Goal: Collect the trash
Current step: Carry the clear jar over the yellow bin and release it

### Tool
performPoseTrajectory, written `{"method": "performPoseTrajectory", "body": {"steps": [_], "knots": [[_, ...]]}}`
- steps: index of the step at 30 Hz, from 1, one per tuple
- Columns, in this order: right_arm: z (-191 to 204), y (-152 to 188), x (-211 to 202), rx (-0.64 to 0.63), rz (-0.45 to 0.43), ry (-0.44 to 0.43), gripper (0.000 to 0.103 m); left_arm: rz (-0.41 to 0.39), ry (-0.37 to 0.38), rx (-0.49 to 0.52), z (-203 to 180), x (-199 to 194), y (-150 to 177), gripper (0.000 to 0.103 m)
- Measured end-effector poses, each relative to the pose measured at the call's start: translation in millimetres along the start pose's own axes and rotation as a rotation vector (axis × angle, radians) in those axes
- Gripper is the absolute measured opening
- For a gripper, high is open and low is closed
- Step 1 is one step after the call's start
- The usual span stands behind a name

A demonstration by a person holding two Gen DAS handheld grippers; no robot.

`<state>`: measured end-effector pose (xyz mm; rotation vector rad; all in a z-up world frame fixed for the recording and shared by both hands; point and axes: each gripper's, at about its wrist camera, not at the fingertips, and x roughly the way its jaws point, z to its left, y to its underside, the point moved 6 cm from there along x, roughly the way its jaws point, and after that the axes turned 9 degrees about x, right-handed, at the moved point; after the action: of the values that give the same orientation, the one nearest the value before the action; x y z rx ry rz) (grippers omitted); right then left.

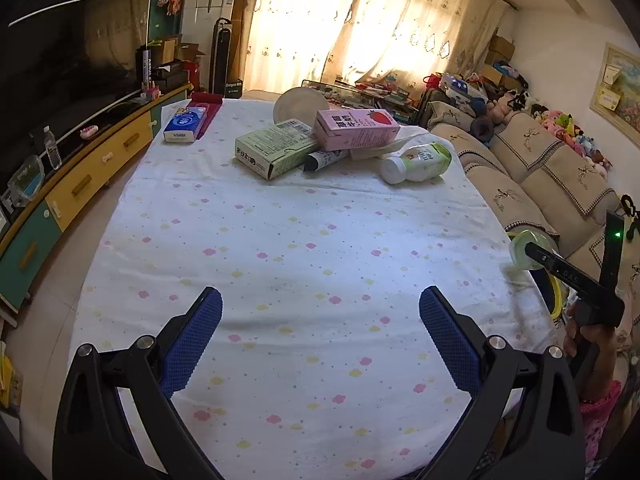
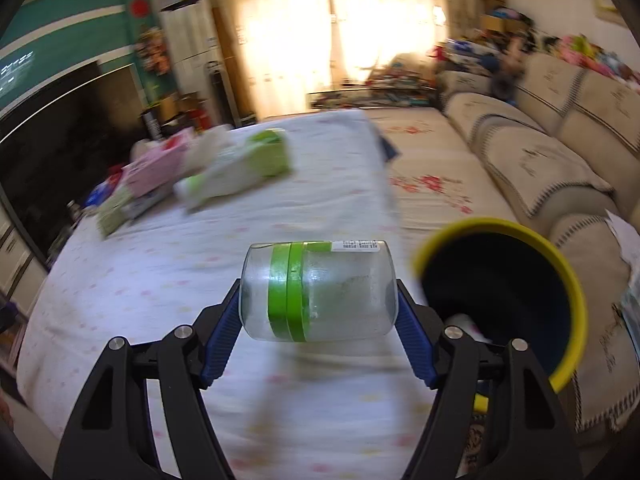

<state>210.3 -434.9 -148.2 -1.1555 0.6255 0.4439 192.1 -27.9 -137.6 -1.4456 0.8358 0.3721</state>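
Observation:
My right gripper (image 2: 318, 300) is shut on a clear plastic jar with a green band (image 2: 320, 292), held sideways above the table's right edge, just left of a yellow-rimmed bin (image 2: 500, 280). The jar (image 1: 532, 249) and the right gripper also show at the right of the left wrist view. My left gripper (image 1: 320, 312) is open and empty above the near part of the table. At the far end lie a pink carton (image 1: 356, 128), a green box (image 1: 276, 152), a dark tube (image 1: 324, 159) and a white-green bottle (image 1: 418, 162).
The table wears a white flowered cloth (image 1: 280, 260). A blue tissue pack (image 1: 185, 125) and a white bowl (image 1: 300, 105) sit at its far end. A sofa (image 1: 540, 176) runs along the right, a yellow-green TV cabinet (image 1: 80, 184) along the left.

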Motion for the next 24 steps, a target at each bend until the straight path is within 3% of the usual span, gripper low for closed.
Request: {"method": "performPoseTrajectory", "body": {"steps": [4,10,16,24], "knots": [[-58.8,-5.8,0.5,0.079,-0.02,0.104,0.068,0.013,0.008,0.02,-14.0,10.8,-2.5,0.097],[-111.6,-11.0,16.1,0.138,-0.017,0.211,0.067,0.045,0.036,0.061,-40.6,32.0,-7.1,0.097],[-137.3,-8.4,38.6,0.176,0.017,0.264,0.068,0.072,0.055,0.094,-58.7,47.9,-11.0,0.097],[-143.3,-6.3,37.5,0.186,0.006,0.254,0.069,0.111,0.093,0.118,-74.4,72.1,-19.0,0.097]]}}
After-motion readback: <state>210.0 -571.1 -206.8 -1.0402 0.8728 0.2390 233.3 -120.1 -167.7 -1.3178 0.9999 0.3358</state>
